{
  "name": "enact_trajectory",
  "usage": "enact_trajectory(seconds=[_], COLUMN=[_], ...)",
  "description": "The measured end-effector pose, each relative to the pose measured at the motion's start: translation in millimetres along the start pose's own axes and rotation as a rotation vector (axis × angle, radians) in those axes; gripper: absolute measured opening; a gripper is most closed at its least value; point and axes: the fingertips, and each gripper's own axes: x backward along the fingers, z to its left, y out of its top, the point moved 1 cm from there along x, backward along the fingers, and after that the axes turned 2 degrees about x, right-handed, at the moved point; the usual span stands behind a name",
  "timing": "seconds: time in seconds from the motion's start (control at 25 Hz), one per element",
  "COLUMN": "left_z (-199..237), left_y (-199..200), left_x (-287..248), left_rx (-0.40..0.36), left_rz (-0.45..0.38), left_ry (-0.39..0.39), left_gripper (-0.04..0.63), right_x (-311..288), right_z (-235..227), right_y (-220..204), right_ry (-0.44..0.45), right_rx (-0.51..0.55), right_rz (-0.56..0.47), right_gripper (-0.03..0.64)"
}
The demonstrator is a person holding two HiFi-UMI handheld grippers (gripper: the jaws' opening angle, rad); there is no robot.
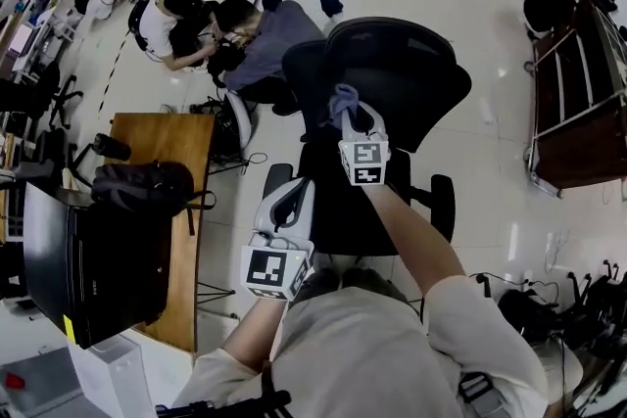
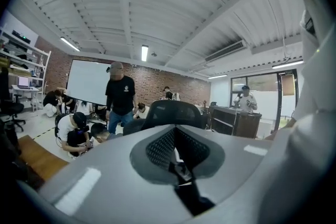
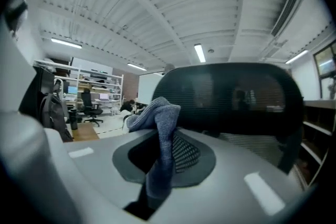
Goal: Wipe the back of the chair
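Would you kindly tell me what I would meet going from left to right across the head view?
Wooden desk → left gripper → right gripper, holding the blue cloth → dark wooden cabinet.

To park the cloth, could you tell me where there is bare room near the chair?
Bare: the wooden desk at its far end, beyond the black bag, and floor between the chair and the dark counter. Crowded: people behind it.
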Motion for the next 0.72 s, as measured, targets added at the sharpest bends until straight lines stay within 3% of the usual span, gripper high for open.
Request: enact_trajectory(seconds=[0.12, 0.24, 0.36, 0.52, 0.72], left_z=[19.8, 37.6, 45.2, 56.7, 48.3], left_y=[-1.3, -4.4, -5.3, -23.6, -22.0], left_x=[18.7, 36.6, 49.2, 62.9, 43.0], left_rx=[0.007, 0.010, 0.011, 0.023, 0.018], left_rz=[-0.004, 0.006, 0.020, 0.047, 0.038], left_ry=[0.062, 0.127, 0.182, 0.218, 0.171], left_gripper=[0.062, 0.062, 0.063, 0.061, 0.061], right_x=[-65.4, -120.3, -144.7, -143.0, -112.6], right_z=[60.3, 78.3, 68.0, 54.6, 0.5], right_y=[-14.8, -39.9, -63.4, -74.0, -85.9], right_ry=[0.081, 0.082, 0.062, 0.044, -0.035], right_rx=[-0.001, -0.021, -0.025, -0.025, -0.043], right_rz=[0.062, 0.143, 0.222, 0.211, 0.200], right_gripper=[0.048, 0.048, 0.048, 0.048, 0.048])
